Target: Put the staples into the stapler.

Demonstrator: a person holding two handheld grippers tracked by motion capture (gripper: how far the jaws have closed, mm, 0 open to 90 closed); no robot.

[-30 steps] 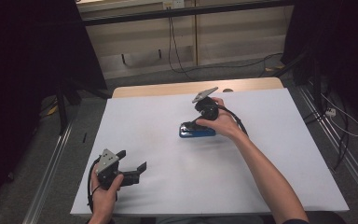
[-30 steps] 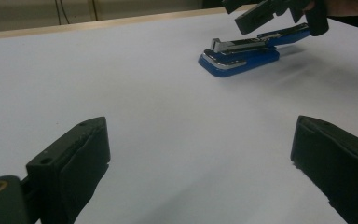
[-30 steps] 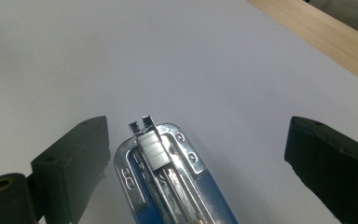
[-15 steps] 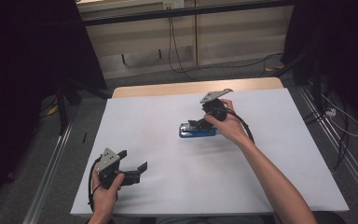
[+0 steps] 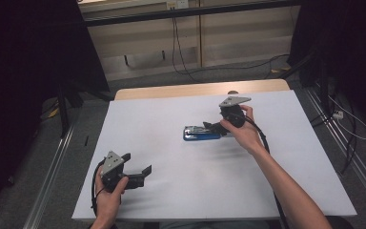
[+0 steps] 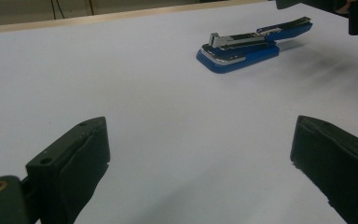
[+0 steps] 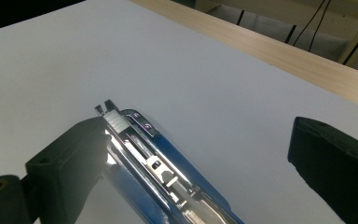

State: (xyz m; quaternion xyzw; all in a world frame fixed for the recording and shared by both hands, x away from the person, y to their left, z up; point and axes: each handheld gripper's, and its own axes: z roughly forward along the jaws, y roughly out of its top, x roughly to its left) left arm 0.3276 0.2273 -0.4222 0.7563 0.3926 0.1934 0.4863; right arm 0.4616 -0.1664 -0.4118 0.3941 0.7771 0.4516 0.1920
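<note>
A blue stapler [image 5: 201,132] with a chrome top lies flat on the white table [image 5: 162,119], a little right of centre. My right gripper [image 5: 214,127] is at the stapler's right end, jaws wide apart. In the right gripper view the stapler [image 7: 163,177] runs between the jaws and lies against the left fingertip [image 7: 74,158]; my right gripper [image 7: 200,140] is open. My left gripper [image 5: 137,164] rests open near the table's front left, nothing between its jaws. From the left gripper view, the stapler [image 6: 247,44] lies far ahead of my left gripper [image 6: 200,140].
A wooden strip [image 5: 195,89] borders the table's far edge. Cables [image 5: 181,52] trail over the floor beyond it, and metal rails [image 5: 52,162] run along both sides. White surface stretches between the two grippers.
My right gripper has drawn back to the right, from over the stapler's middle to its right end. The stapler and the left gripper have stayed put.
</note>
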